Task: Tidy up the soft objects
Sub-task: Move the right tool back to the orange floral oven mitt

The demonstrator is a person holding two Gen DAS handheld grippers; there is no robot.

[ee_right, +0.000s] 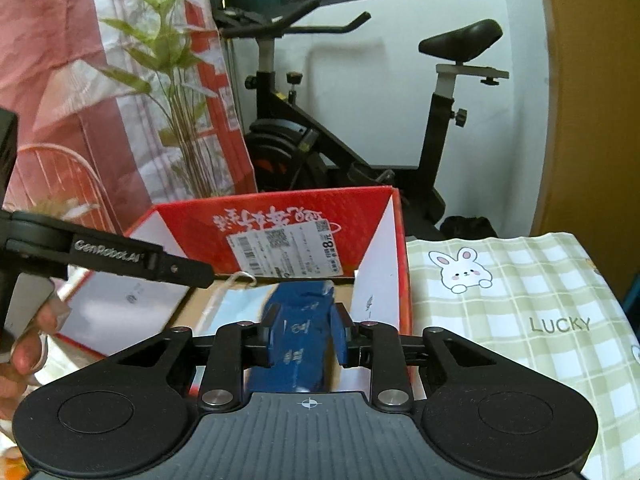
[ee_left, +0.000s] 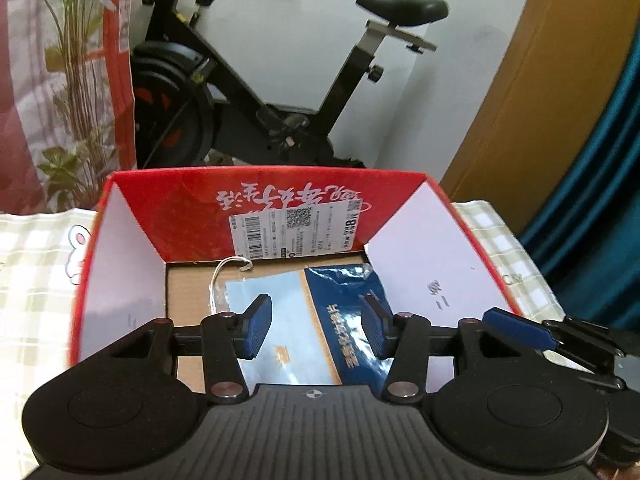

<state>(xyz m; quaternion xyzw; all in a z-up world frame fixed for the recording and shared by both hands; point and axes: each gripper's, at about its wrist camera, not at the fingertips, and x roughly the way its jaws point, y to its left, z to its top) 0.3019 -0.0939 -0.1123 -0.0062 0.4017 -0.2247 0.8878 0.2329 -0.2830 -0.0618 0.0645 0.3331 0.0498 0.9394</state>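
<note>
A blue soft packet (ee_left: 288, 308) lies flat on the cardboard floor of an open red box (ee_left: 260, 174). My left gripper (ee_left: 316, 326) hovers just above it, open, with its pads apart on either side and clear of the packet. In the right wrist view my right gripper (ee_right: 304, 336) reaches into the box (ee_right: 280, 200) from the right. The packet's dark blue end (ee_right: 300, 320) shows between its narrowly parted pads, which do not appear to press on it. One right finger (ee_left: 516, 328) shows over the box's white right flap. The left gripper's finger (ee_right: 176, 268) crosses the box's left side.
The box stands on a green checked cloth (ee_right: 500, 300) with a rabbit print. An exercise bike (ee_left: 280, 92) stands behind against a white wall, with a plant (ee_right: 172, 80) and a red patterned hanging at the left. A hand (ee_right: 24, 352) holds the left gripper.
</note>
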